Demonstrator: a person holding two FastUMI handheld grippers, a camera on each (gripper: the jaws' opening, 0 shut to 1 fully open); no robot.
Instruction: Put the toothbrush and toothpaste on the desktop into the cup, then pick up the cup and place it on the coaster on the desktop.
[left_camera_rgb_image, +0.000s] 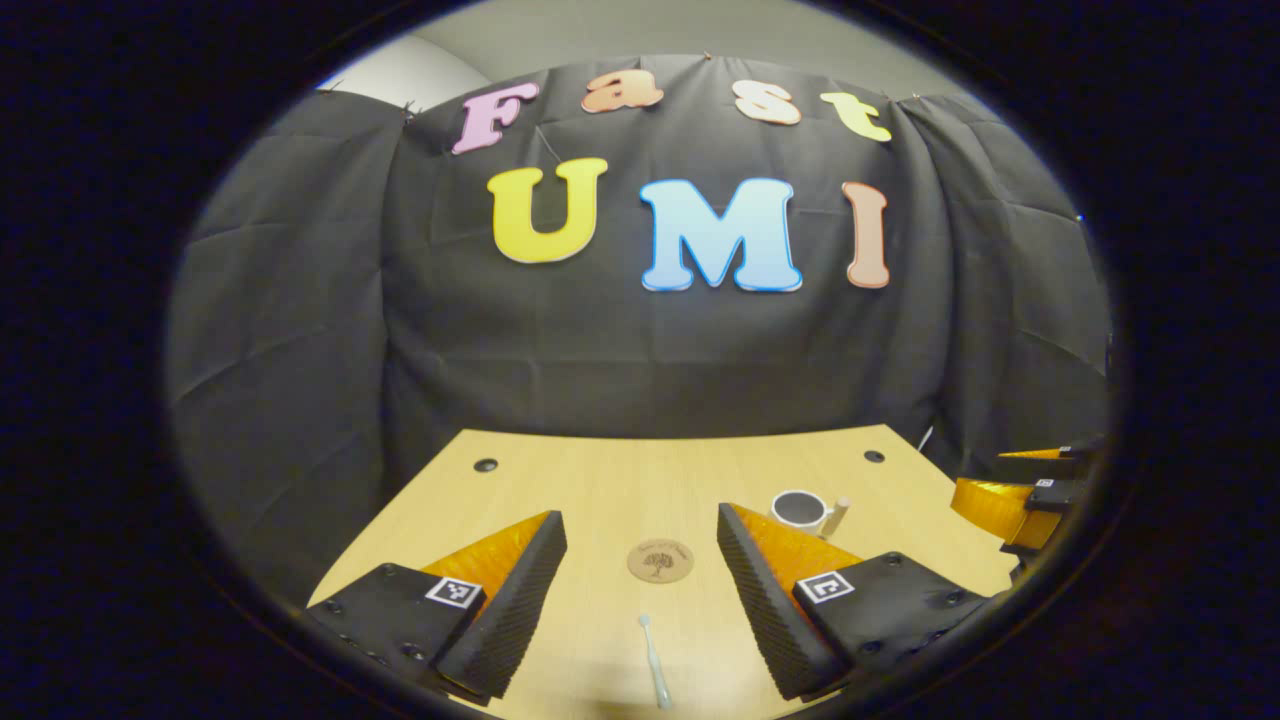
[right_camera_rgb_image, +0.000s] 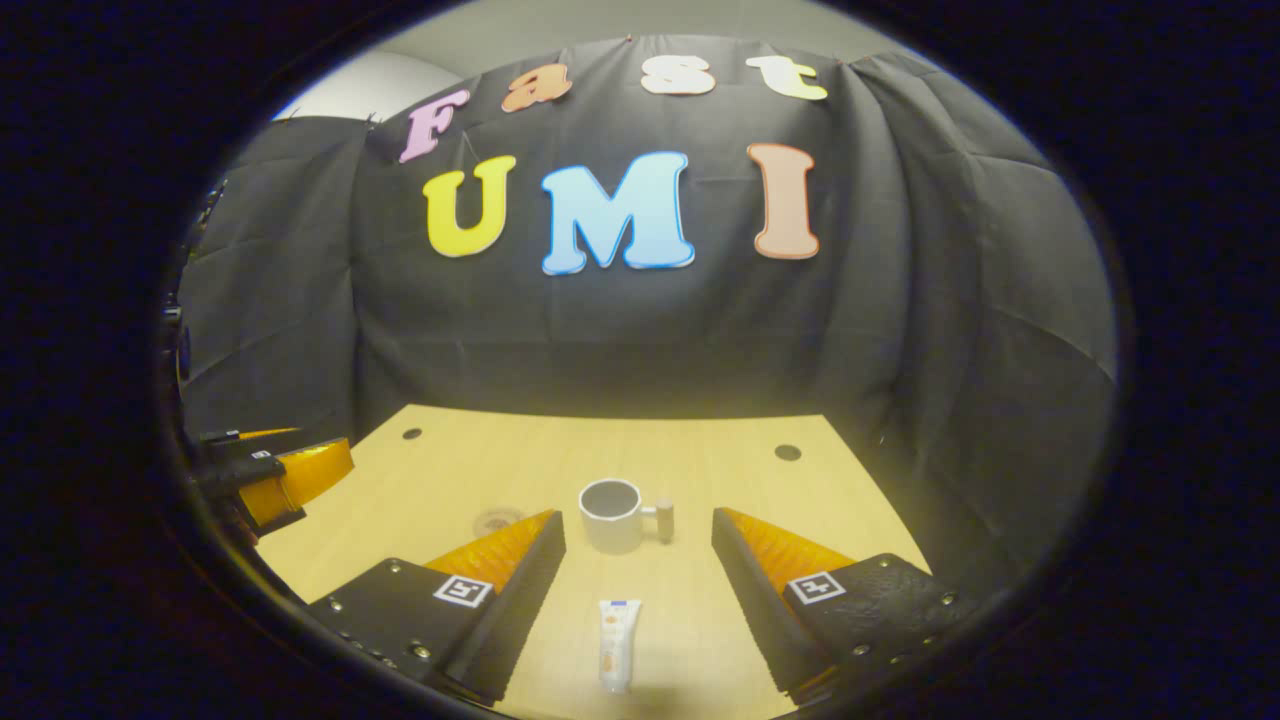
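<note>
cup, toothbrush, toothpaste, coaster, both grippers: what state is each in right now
cup: upright, empty, on the desk
toothbrush: lying flat on the desk
toothpaste: lying flat on the desk
coaster: bare
left gripper: open, holding nothing
right gripper: open, holding nothing

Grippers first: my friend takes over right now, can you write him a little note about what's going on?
Left gripper: open, holding nothing, above the thin white toothbrush lying on the wooden desktop.
Right gripper: open, holding nothing, above the small white toothpaste tube.
White cup with handle stands empty, off the round brown coaster.
Done: nothing.
Left: both items into the cup, then cup onto the coaster.
</note>
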